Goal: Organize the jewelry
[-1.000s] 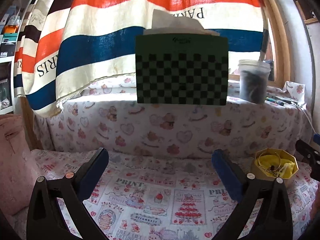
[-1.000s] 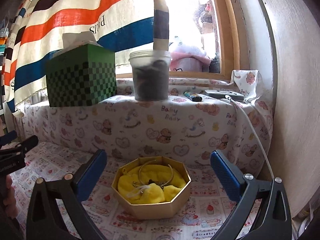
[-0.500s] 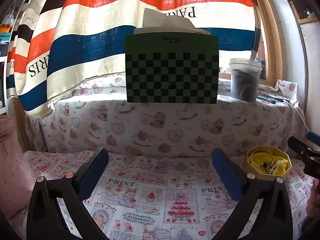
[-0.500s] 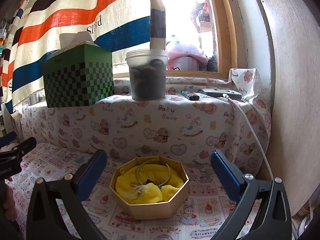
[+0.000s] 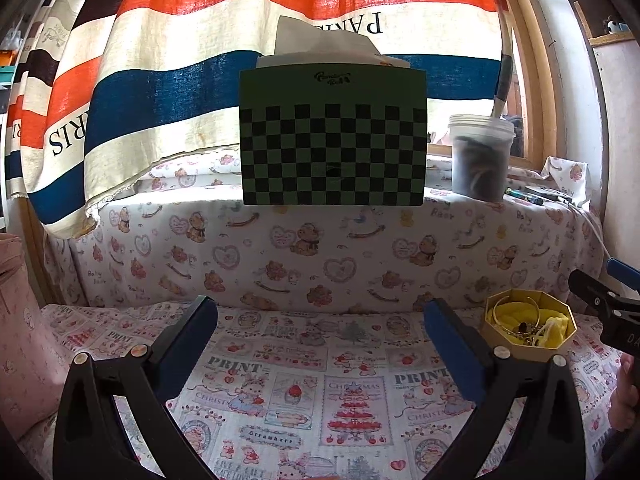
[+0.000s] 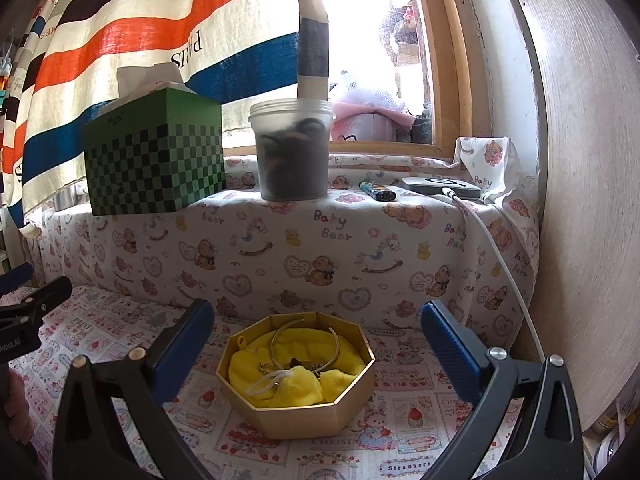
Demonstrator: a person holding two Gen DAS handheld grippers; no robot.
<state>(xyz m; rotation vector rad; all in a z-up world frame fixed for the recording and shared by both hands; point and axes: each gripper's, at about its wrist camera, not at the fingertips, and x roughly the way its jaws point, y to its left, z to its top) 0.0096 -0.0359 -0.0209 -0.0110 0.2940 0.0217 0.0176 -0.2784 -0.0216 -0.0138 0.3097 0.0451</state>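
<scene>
Here we see the gold eight-sided box (image 6: 298, 376) on the printed cloth (image 5: 304, 380), with a bangle (image 6: 306, 342) and small jewelry on yellow cloth (image 6: 288, 384) inside. Our left tongs (image 5: 320, 344) and right tongs (image 6: 318, 344) gape wide, holding nothing. Sorting could be starting or ending.

1. Left gripper (image 5: 320, 332): jaws spread wide, blue pads at lower left and lower right of own view, nothing btwn them.
2. Right gripper (image 6: 318, 334): jaws wide apart too, held level, empty.
3. Fingers (image 5: 622, 396) of right hand glimpsed at right edge, lower part of left view.
</scene>
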